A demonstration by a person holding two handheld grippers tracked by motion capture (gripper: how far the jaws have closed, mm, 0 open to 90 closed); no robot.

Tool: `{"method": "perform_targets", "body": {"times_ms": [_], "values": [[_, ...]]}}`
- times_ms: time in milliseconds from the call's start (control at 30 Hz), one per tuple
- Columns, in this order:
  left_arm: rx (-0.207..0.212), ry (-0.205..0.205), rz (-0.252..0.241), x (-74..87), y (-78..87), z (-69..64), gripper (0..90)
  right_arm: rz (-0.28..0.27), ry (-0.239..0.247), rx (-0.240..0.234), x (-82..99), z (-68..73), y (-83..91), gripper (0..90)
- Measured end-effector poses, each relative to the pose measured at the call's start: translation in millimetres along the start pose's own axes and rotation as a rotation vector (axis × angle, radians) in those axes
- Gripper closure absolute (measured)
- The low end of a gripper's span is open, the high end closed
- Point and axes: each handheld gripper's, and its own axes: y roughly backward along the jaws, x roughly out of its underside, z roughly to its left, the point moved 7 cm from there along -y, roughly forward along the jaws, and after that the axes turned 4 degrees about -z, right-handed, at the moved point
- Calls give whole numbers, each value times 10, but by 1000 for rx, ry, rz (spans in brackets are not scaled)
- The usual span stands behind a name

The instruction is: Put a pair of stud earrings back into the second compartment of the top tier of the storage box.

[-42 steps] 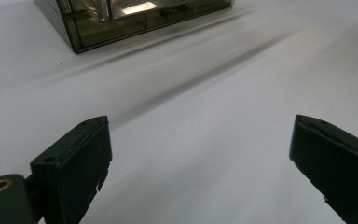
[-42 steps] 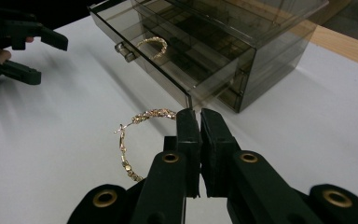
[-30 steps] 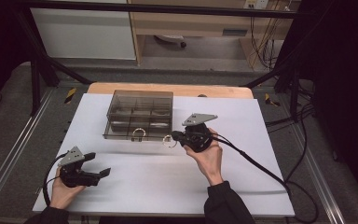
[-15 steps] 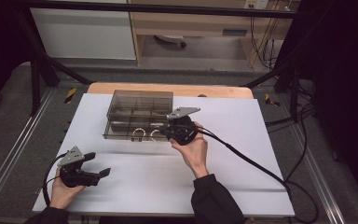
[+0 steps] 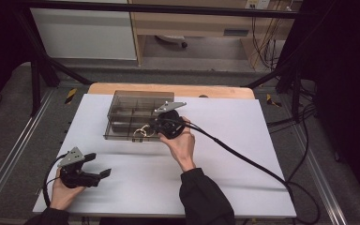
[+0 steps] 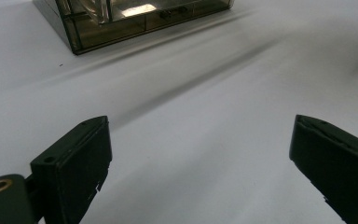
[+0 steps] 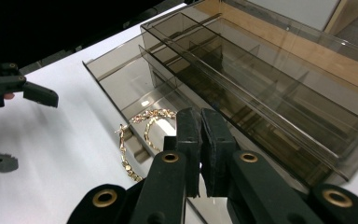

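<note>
A smoky clear plastic organiser box (image 5: 126, 110) with several compartments stands at the back middle of the white table. A gold chain (image 5: 141, 131) hangs over its low front wall, part in a front compartment and part on the table; it appears again in the right gripper view (image 7: 151, 119). My right gripper (image 5: 153, 125) is shut and hovers over that front edge, right beside the chain. In its own view the pads (image 7: 189, 126) meet with nothing seen between them. My left gripper (image 5: 101, 165) rests open near the front left corner, holding nothing (image 6: 200, 135).
The white table top (image 5: 243, 154) stretches wide to the right and front of the box. A black cable (image 5: 243, 157) trails from the right gripper across the table to the right edge. The box corner (image 6: 102, 28) stands far ahead of the left gripper.
The right gripper, shut throughout, has moved left and a little back, from beside the box to over its front edge by the chain. The left gripper has stayed put.
</note>
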Motion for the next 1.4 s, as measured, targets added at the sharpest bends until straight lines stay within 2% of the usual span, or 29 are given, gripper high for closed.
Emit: {"method": "perform_targets", "body": {"times_ms": [500,667,900,1100,1233,1400], "values": [[0,0,-3,-3,5,1,56,-5,-8,4,-49,36,-343,872],[2,1,-2,-2,2,1,56,14,-21,6,25,10,-460,872],[1,0,-3,-2,3,2,56,33,-4,19,107,2,-549,870],[1,1,-3,-2,2,0,56,47,21,18,152,6,-575,860],[1,0,-3,-3,3,2,56,21,18,15,110,23,-542,803],[2,0,-3,-3,7,3,56,-12,33,20,27,42,-420,716]]}}
